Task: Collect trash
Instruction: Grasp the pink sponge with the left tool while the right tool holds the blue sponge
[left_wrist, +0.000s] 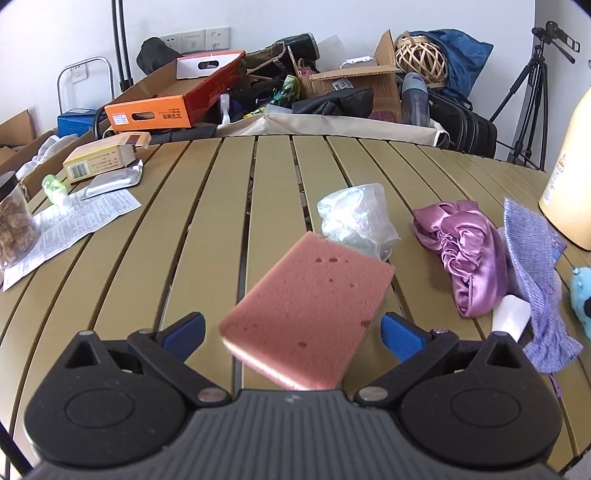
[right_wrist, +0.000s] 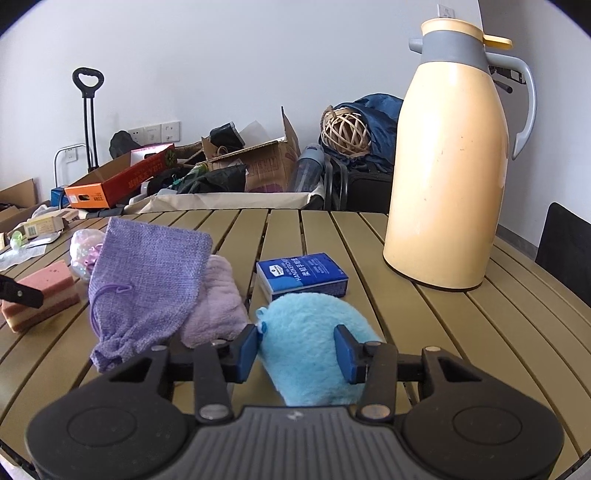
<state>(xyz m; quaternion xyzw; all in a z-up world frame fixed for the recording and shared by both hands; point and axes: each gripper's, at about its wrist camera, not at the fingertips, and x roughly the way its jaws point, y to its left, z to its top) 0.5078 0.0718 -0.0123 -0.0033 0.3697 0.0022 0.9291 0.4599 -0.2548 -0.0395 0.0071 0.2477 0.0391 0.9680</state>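
A pink sponge (left_wrist: 310, 317) lies flat on the slatted table (left_wrist: 207, 229). My left gripper (left_wrist: 293, 334) is open, its blue pads standing clear on either side of the sponge. Beyond the sponge sits a crumpled clear plastic bag (left_wrist: 354, 218). My right gripper (right_wrist: 297, 352) is shut on a fluffy light-blue plush toy (right_wrist: 306, 332) resting on the table (right_wrist: 406, 325), with both pads pressing into its fur. The sponge (right_wrist: 40, 299) also shows at the far left of the right wrist view, with a black part of the left gripper across it.
A knitted lilac pouch (right_wrist: 147, 280), a lilac towel (right_wrist: 218, 302), a purple satin cloth (left_wrist: 461, 254) and a blue tissue pack (right_wrist: 303, 275) lie around. A tall cream thermos (right_wrist: 447, 177) stands right. A leaflet (left_wrist: 74, 225), box (left_wrist: 99, 158) and jar (left_wrist: 14, 218) sit left.
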